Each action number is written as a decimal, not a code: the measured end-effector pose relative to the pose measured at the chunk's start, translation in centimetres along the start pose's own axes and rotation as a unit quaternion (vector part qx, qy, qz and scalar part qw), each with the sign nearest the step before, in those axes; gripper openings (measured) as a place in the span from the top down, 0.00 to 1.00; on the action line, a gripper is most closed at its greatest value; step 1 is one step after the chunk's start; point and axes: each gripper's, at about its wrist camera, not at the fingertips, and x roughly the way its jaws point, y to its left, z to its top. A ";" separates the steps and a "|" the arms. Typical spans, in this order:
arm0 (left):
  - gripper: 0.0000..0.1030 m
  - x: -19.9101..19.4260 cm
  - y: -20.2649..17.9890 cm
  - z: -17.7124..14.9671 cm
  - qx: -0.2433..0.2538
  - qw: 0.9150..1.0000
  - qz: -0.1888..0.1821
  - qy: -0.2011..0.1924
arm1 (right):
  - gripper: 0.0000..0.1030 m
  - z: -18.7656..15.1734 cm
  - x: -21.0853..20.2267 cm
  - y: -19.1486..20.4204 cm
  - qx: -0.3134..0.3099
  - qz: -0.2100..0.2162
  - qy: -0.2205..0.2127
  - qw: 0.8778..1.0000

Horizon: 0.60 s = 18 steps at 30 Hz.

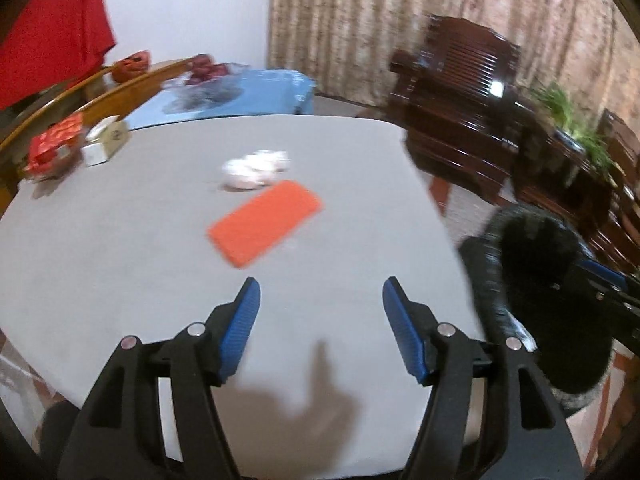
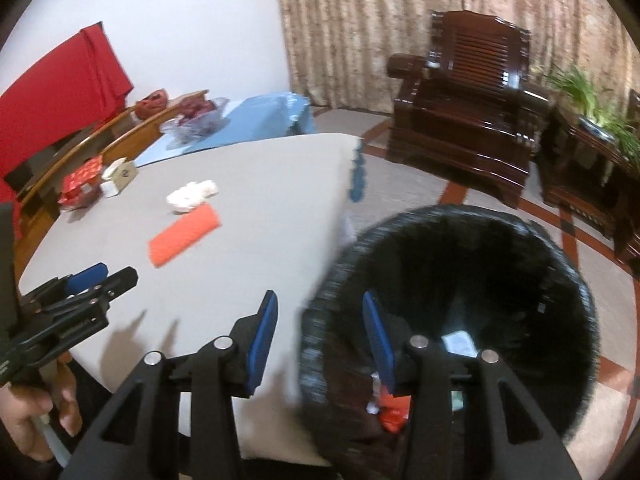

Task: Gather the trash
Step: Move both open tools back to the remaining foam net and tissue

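Note:
A flat orange packet (image 1: 266,222) lies on the grey table (image 1: 120,260), with crumpled white tissue (image 1: 256,168) just beyond it. My left gripper (image 1: 321,316) is open and empty, above the table short of the packet. In the right wrist view the packet (image 2: 185,239) and tissue (image 2: 192,195) lie far left. My right gripper (image 2: 320,332) is open and empty over the near rim of a black trash bin (image 2: 500,264) beside the table's right edge. Orange and white scraps (image 2: 390,408) lie inside the bin. The left gripper (image 2: 100,280) shows at the left there.
A red patterned package (image 1: 54,148) and a small white box (image 1: 106,142) sit at the table's far left. A blue-covered surface (image 1: 248,96) with a clear bag lies beyond. A dark wooden armchair (image 2: 464,120) and plant stand (image 2: 580,152) stand on the right.

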 end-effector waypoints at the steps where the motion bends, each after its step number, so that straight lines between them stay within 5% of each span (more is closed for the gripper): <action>1: 0.39 0.0 1.1 0.2 -0.006 1.000 0.006 -0.002 | 0.57 0.2 0.3 0.8 -0.002 0.001 0.002 1.000; 11: 0.37 1.4 8.3 0.8 -0.035 0.999 0.021 -0.009 | 0.54 2.7 5.2 7.0 0.009 0.000 0.014 1.000; 18: 0.31 4.3 9.2 0.9 -0.034 0.999 0.007 0.000 | 0.53 3.9 9.4 10.4 0.004 -0.005 0.011 1.000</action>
